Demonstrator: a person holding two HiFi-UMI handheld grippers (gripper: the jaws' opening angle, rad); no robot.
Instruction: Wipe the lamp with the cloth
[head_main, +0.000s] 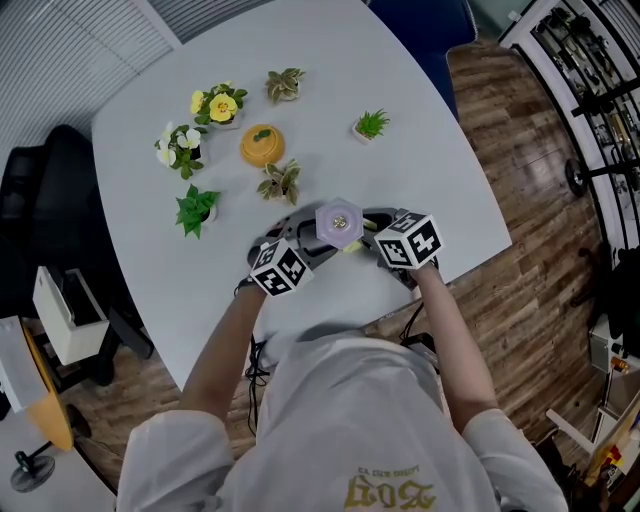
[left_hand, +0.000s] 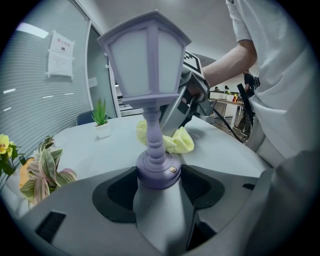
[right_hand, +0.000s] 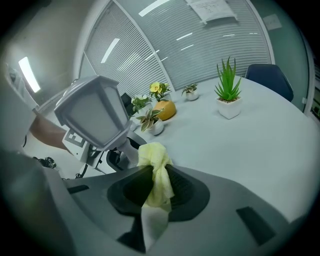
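A lilac lantern-shaped lamp (head_main: 339, 224) stands upright near the table's front edge. My left gripper (head_main: 306, 252) is shut on its round base (left_hand: 159, 171), with the dark pads pressing on both sides. The lamp's head (left_hand: 145, 54) rises above the jaws. A yellow cloth (right_hand: 158, 176) is pinched in my right gripper (right_hand: 157, 189), which is shut on it. The cloth's bunched end (left_hand: 172, 141) lies against the lamp's stem just above the base. My right gripper (head_main: 374, 238) sits close at the lamp's right. The lamp's head (right_hand: 95, 112) leans over the cloth in the right gripper view.
Several small potted plants (head_main: 283, 183) and an orange pot (head_main: 262, 146) stand further back on the white table (head_main: 420, 170). A spiky green plant (right_hand: 228, 92) sits towards the far right. A blue chair (head_main: 430, 30) is behind the table, and wooden floor (head_main: 540, 270) lies on the right.
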